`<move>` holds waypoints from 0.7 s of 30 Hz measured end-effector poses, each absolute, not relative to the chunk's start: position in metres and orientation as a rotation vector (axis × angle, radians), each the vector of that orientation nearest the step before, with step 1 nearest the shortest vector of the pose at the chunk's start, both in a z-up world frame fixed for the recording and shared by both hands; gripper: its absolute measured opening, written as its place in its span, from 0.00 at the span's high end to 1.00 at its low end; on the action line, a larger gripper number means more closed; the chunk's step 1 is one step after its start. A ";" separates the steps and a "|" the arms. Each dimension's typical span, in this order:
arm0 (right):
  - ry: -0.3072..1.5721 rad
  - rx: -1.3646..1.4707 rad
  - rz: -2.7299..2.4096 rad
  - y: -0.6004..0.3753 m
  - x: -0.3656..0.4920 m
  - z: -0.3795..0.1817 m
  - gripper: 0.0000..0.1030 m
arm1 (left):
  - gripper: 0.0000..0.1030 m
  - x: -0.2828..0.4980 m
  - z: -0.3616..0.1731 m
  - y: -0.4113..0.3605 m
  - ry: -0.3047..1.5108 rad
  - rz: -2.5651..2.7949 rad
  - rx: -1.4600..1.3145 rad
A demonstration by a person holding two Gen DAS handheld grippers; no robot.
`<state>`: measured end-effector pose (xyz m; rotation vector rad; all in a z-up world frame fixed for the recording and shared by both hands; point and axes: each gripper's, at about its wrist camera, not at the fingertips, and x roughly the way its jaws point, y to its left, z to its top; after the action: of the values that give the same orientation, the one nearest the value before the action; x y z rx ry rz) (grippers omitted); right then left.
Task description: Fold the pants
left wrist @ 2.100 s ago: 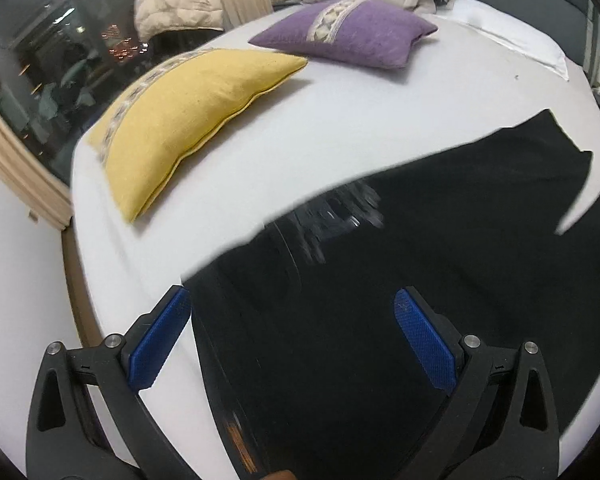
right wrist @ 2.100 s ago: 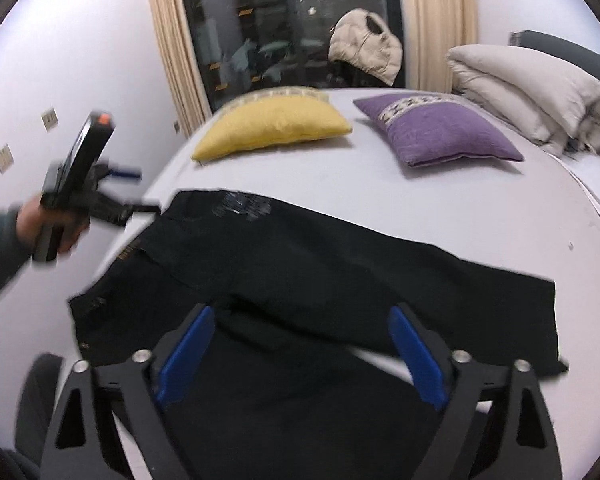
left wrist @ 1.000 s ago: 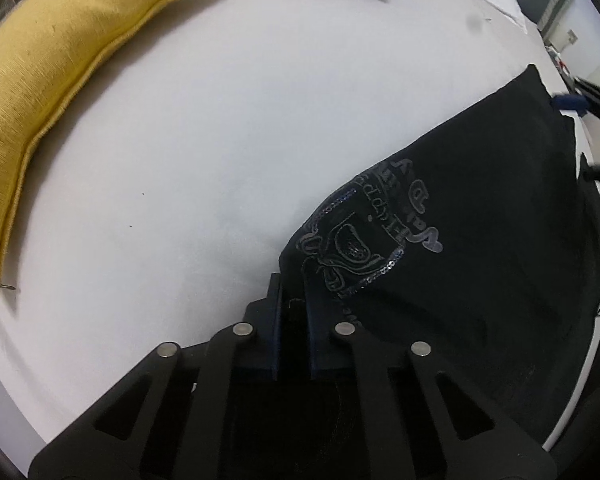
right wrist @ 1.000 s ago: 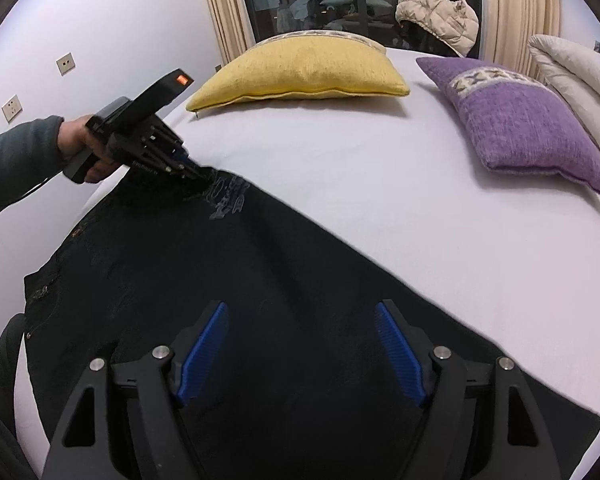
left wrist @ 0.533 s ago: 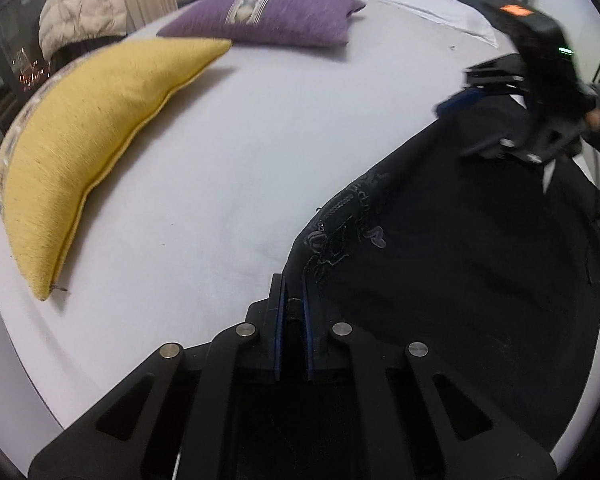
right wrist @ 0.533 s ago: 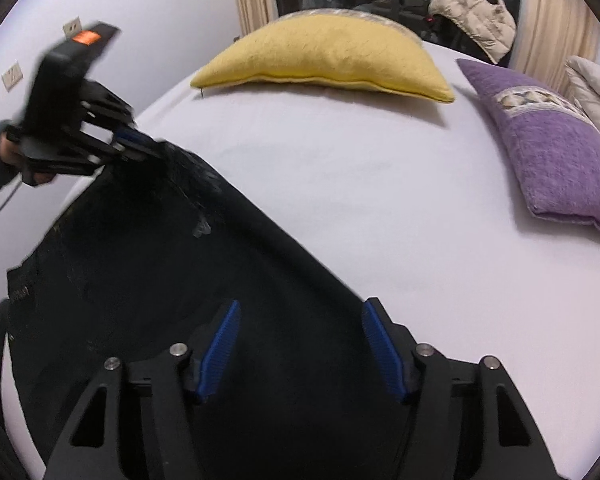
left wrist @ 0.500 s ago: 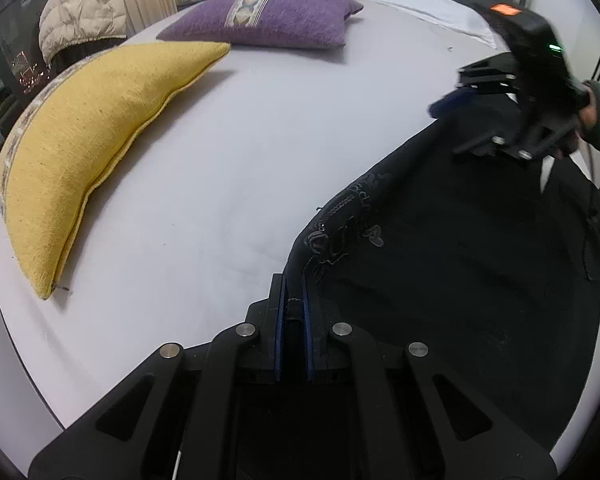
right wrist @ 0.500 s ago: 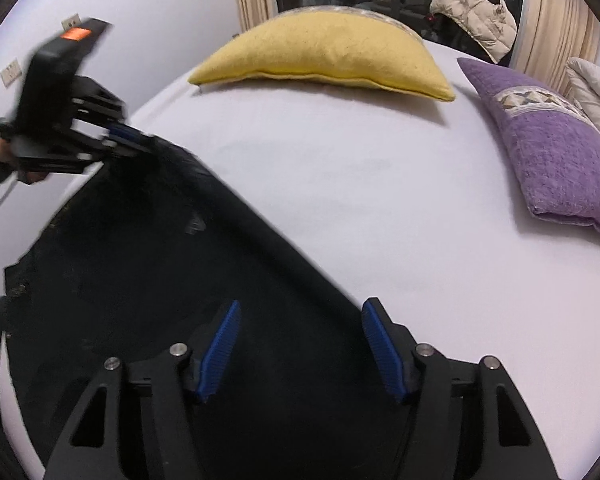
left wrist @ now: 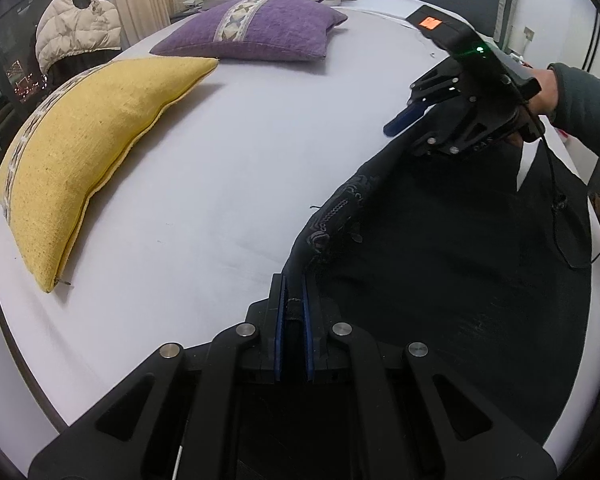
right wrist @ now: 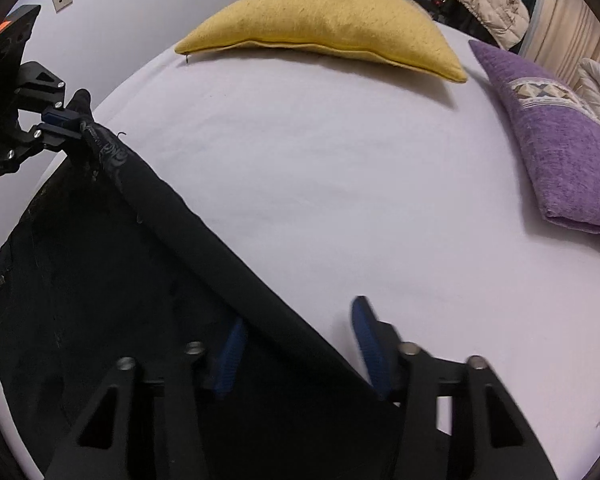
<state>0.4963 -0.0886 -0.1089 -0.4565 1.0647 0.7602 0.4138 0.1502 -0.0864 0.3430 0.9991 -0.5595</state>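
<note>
Black printed cloth pants (left wrist: 440,248) lie unfolded on the white bed (left wrist: 228,152); my left gripper (left wrist: 291,312) pinches their far edge, my right gripper (right wrist: 296,344) is closing around it.

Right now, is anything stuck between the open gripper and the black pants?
Nothing visible. The right hand-held gripper is closing, with the black pants' folded edge already between its blue pads and only the white bedsheet beside it.
</note>
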 end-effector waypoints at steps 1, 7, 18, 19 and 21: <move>1.077 -0.459 0.764 -0.088 0.497 -0.110 0.70 | 0.94 0.413 -0.086 0.149 0.998 -0.560 0.344; 1.110 -0.326 0.727 -0.099 0.496 -0.102 0.89 | 0.94 0.413 -0.084 0.144 0.988 -0.552 0.342; 1.136 -0.024 0.570 -0.127 0.450 -0.081 0.95 | 0.94 0.383 -0.065 0.138 0.949 -0.536 0.303; 1.132 0.005 0.569 -0.129 0.444 -0.078 0.95 | 0.94 0.378 -0.062 0.138 0.944 -0.535 0.298; 1.114 0.070 0.572 -0.135 0.428 -0.069 0.95 | 0.94 0.362 -0.056 0.139 0.931 -0.537 0.286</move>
<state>0.4284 -0.1350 -0.0694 0.0704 1.1143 0.5716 0.3622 0.1389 -0.0562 0.2864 0.9309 -0.5367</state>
